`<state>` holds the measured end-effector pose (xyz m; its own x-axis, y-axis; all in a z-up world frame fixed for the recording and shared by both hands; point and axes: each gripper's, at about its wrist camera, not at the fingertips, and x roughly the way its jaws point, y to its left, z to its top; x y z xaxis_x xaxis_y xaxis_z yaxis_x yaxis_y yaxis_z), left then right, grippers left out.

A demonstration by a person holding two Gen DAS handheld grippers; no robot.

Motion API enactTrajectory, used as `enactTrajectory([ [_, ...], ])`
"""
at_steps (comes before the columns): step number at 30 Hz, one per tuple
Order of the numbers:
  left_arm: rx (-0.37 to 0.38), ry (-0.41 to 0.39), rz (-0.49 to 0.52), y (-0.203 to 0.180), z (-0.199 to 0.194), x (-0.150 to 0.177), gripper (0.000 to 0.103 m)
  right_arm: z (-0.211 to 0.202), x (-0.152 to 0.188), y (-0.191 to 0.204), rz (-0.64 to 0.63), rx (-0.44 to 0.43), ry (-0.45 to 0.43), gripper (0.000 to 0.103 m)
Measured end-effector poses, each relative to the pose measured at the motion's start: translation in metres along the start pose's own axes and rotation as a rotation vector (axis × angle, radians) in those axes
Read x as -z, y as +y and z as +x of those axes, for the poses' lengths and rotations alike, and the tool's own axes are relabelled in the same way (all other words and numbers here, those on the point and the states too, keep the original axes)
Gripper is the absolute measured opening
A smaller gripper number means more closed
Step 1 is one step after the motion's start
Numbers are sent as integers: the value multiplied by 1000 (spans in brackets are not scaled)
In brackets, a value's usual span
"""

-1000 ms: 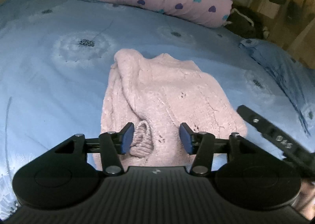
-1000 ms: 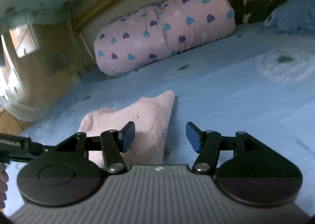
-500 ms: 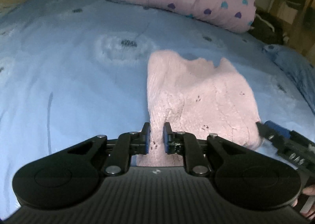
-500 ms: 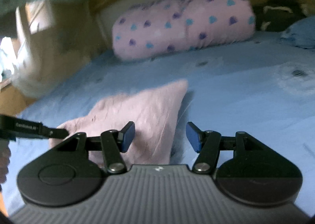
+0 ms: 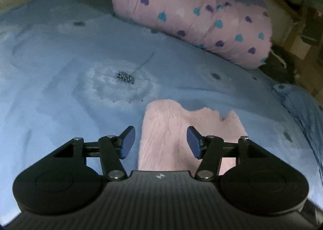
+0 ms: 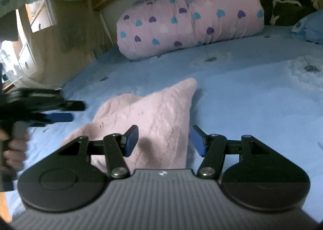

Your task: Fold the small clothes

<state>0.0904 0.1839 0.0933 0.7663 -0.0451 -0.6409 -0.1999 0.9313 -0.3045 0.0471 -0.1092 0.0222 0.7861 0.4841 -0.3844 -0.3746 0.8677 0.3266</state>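
A small pink knitted garment (image 5: 171,137) lies folded on the blue bedsheet (image 5: 60,88). In the left wrist view my left gripper (image 5: 160,142) is open and empty just above its near left part. In the right wrist view the same garment (image 6: 153,117) lies in front of my right gripper (image 6: 164,140), which is open and empty over the garment's near right edge. The left gripper (image 6: 58,111) also shows there, blurred, at the far left beside the garment.
A rolled pink quilt with hearts (image 5: 201,12) lies along the back of the bed. A blue pillow (image 6: 310,26) and dark bundle (image 6: 286,5) sit at the back right. A wall and wooden furniture (image 6: 30,44) stand left of the bed.
My left gripper was shut on the garment's near edge half a second ago; now it has opened, let go and drawn back. The garment lies flatter. The right gripper stays open.
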Motion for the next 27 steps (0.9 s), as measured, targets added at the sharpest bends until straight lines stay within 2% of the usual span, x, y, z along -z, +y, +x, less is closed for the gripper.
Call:
enactTrajectory([
  [3,13,34,-62,0,34,-5,62,7,-1,2,-12,2,13,61],
  [4,31,43,-82,0,43,-5,59,9,0,2,-13,3,19,61],
  [5,49,55,-92,0,49,-4,49,12,1,1,-13,2,24,61],
  [6,50,54,-94,0,53,-3,24,13,3,0,-12,2,27,61],
  [8,48,2,-85,1,47,-1,20,17,5,-1,-12,-3,32,61],
  [10,-19,-79,-61,4,36,-1,19,19,7,-3,-11,-5,34,61],
  [11,-60,-102,-50,7,35,-3,19,19,7,-3,-10,-9,33,61],
  [12,-84,-89,-48,13,40,-5,19,20,7,-3,-11,-15,29,61],
  [15,-85,23,-92,27,63,-3,21,23,9,-1,-43,-14,28,61],
  [17,-93,21,-70,25,65,0,22,28,12,-1,-42,-23,41,61],
  [19,-99,7,-60,21,57,-1,32,32,14,-3,-18,-25,54,61],
  [21,-76,11,-67,20,46,-4,38,30,14,-6,-1,-24,58,61],
  [25,-42,1,-39,15,3,0,58,19,9,-5,-1,-10,44,61],
  [27,-37,22,-11,8,-18,3,66,11,5,-3,-2,-20,26,61],
])
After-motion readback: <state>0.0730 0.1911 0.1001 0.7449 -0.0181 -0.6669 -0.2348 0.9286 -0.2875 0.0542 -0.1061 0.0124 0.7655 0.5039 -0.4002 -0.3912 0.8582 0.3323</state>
